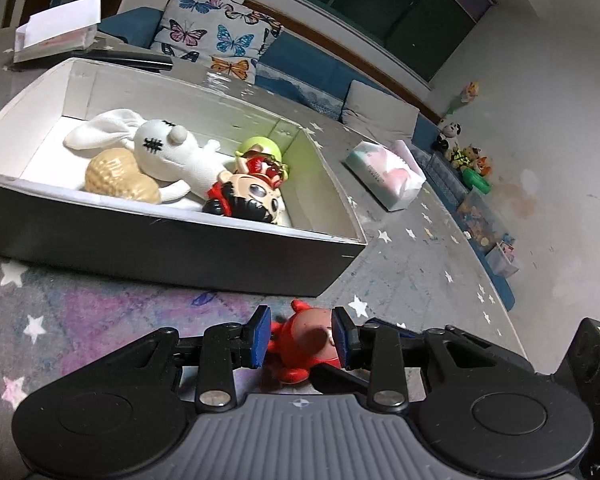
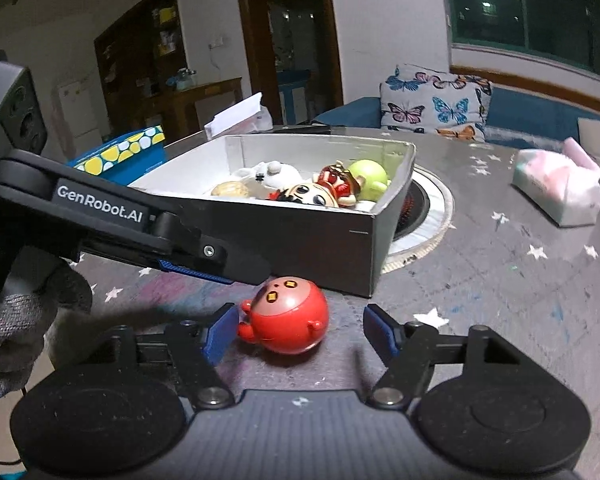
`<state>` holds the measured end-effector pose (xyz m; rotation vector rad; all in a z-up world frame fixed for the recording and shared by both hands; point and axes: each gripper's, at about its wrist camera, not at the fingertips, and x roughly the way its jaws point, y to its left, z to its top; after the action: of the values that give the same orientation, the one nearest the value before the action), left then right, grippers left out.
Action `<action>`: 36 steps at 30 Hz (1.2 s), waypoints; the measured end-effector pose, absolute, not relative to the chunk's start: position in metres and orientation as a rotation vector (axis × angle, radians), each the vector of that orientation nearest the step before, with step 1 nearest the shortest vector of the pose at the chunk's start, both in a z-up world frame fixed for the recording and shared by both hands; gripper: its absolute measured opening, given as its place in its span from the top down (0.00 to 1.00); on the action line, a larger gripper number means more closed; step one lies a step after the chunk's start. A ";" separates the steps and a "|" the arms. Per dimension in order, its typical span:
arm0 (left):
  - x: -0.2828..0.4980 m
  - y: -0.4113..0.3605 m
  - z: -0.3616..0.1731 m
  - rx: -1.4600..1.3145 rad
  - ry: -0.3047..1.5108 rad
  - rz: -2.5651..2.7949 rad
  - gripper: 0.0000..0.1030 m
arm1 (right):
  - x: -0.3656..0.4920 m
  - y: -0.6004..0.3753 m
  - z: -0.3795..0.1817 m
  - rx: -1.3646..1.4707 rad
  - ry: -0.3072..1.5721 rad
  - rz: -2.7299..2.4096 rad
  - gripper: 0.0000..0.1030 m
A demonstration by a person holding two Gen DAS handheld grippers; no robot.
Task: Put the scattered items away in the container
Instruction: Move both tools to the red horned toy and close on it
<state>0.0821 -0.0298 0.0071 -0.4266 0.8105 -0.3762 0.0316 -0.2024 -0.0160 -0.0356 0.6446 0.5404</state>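
A round red toy figure [image 1: 300, 340] [image 2: 290, 320] lies on the star-patterned table just in front of the dark box. My left gripper [image 1: 302, 336] has its blue pads on both sides of the toy, and they look closed against it. In the right wrist view the left gripper's finger [image 2: 204, 262] reaches over the toy from the left. My right gripper [image 2: 300, 334] is open, with the toy between its pads and gaps on both sides. The box [image 1: 172, 240] [image 2: 332, 240] holds a white bunny [image 1: 160, 148], a tan ball [image 1: 120, 176], a big-headed figure [image 1: 248, 196] and a green toy [image 1: 262, 148].
A tissue pack [image 1: 384, 172] [image 2: 556, 188] lies on the table to the right. A round burner inset [image 2: 428, 216] sits behind the box. A blue spotted box [image 2: 120, 156] and a white card box [image 1: 56, 36] stand at the far side. A butterfly cushion [image 1: 220, 36] lies beyond.
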 end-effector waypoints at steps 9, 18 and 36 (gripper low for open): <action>0.086 -0.041 0.002 -0.399 0.840 -0.400 0.65 | 0.037 -0.198 -0.021 0.004 0.664 0.573 0.50; 0.087 -0.045 0.002 -0.379 0.846 -0.413 0.64 | 0.039 -0.199 -0.025 0.010 0.668 0.569 0.52; 0.075 -0.049 -0.004 -0.373 0.847 -0.436 0.57 | 0.025 -0.189 -0.028 -0.080 0.636 0.539 0.53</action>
<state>0.0754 -0.0488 -0.0035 -0.3730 0.8473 -0.4361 0.0253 -0.1886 -0.0278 -0.0802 0.6361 0.5387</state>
